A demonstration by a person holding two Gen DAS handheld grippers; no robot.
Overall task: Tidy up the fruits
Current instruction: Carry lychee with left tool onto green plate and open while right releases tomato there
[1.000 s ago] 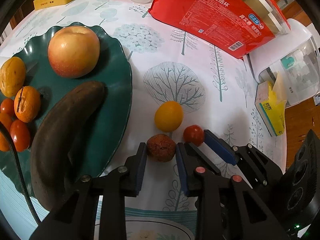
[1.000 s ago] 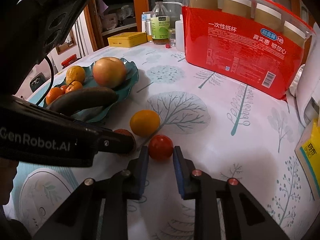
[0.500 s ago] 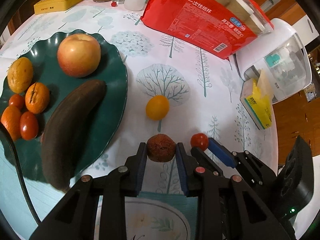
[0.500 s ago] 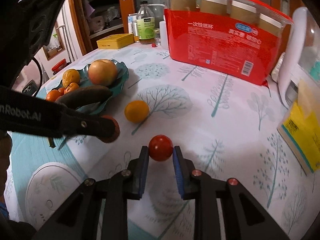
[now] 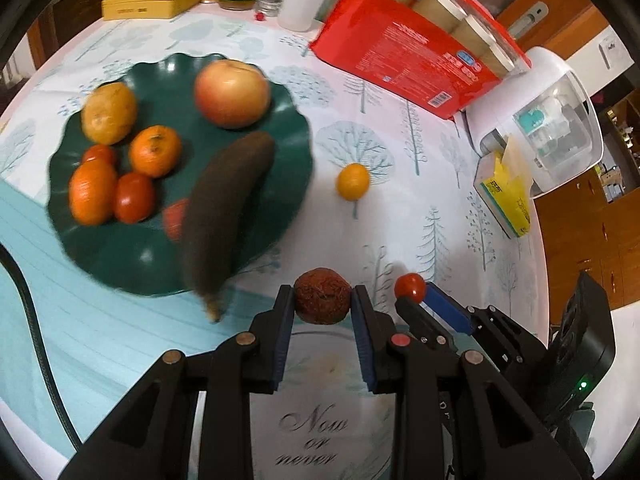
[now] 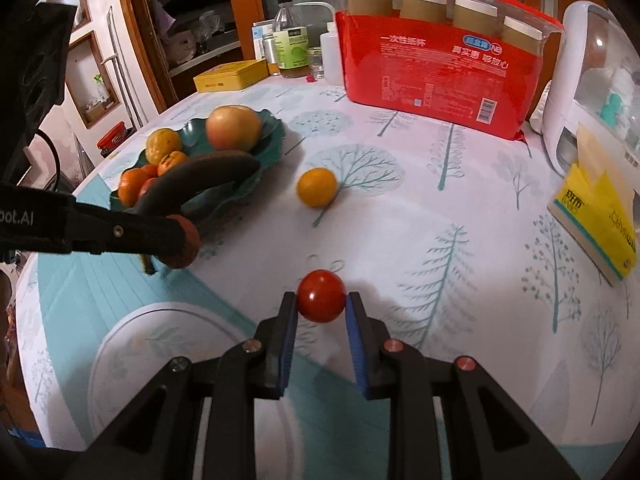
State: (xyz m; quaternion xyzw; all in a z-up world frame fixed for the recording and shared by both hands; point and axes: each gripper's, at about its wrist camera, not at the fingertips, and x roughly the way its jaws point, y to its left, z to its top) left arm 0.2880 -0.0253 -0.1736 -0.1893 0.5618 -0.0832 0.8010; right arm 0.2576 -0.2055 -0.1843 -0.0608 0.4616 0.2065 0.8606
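My left gripper [image 5: 322,298] is shut on a wrinkled brown fruit [image 5: 322,295] and holds it above the table, near the front rim of the dark green plate [image 5: 120,256]. The plate holds an apple [image 5: 231,92], a dark banana [image 5: 224,208], oranges and small tomatoes. My right gripper [image 6: 321,300] is shut on a red tomato [image 6: 321,295], lifted off the tablecloth; it also shows in the left wrist view [image 5: 409,286]. A small orange [image 5: 352,181] lies alone on the cloth [image 6: 317,187].
A red pack of paper cups [image 6: 436,76] stands at the back, with bottles [image 6: 292,40] and a yellow tin [image 6: 231,76] to its left. A white appliance [image 6: 592,92] and a yellow tissue pack [image 6: 596,216] are on the right.
Both grippers have risen and drawn back from the table with their fruits. The left one has carried the brown fruit toward the plate's near edge; the orange stays on the cloth.
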